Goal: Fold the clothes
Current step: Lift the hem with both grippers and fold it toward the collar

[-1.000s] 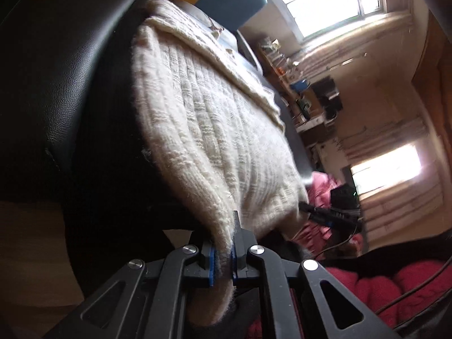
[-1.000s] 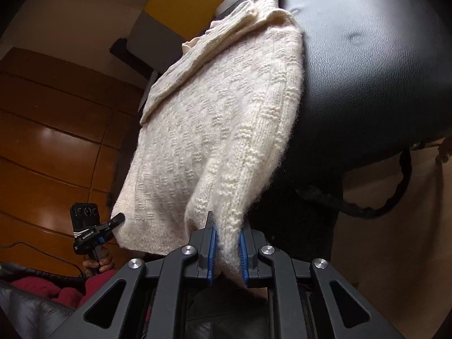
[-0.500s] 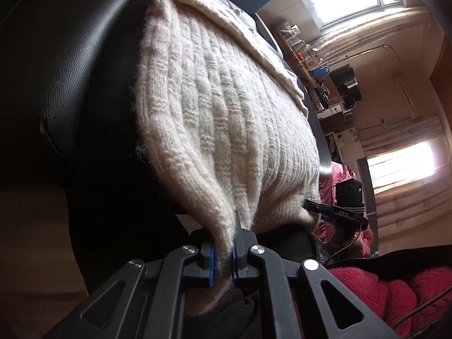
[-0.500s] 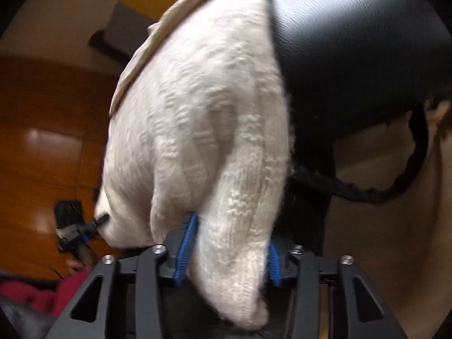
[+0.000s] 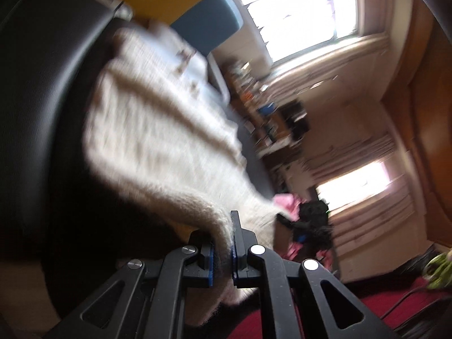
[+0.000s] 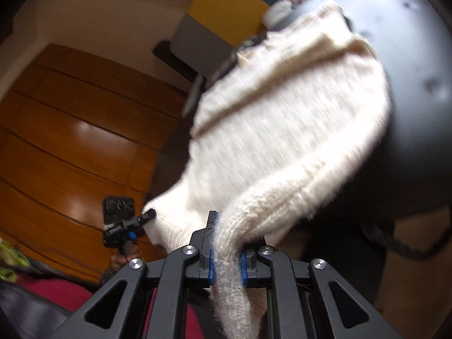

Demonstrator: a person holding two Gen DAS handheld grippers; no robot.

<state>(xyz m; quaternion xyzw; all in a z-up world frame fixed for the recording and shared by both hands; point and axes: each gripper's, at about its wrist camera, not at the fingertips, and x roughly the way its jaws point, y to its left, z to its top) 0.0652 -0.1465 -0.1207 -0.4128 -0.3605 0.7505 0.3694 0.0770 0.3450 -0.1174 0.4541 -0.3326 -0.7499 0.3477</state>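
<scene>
- Black leather seat (image 6: 418, 90): carries the far part of the garment.
- Cream knit sweater (image 6: 282, 141) (image 5: 158, 130): draped over the seat, its near edge lifted and stretched between both grippers; both views motion-blurred.
- Right gripper (image 6: 227, 260): jaws closed to a narrow gap on a bunched sweater corner.
- Left gripper (image 5: 221, 257): jaws nearly together, pinching the opposite sweater corner.
</scene>
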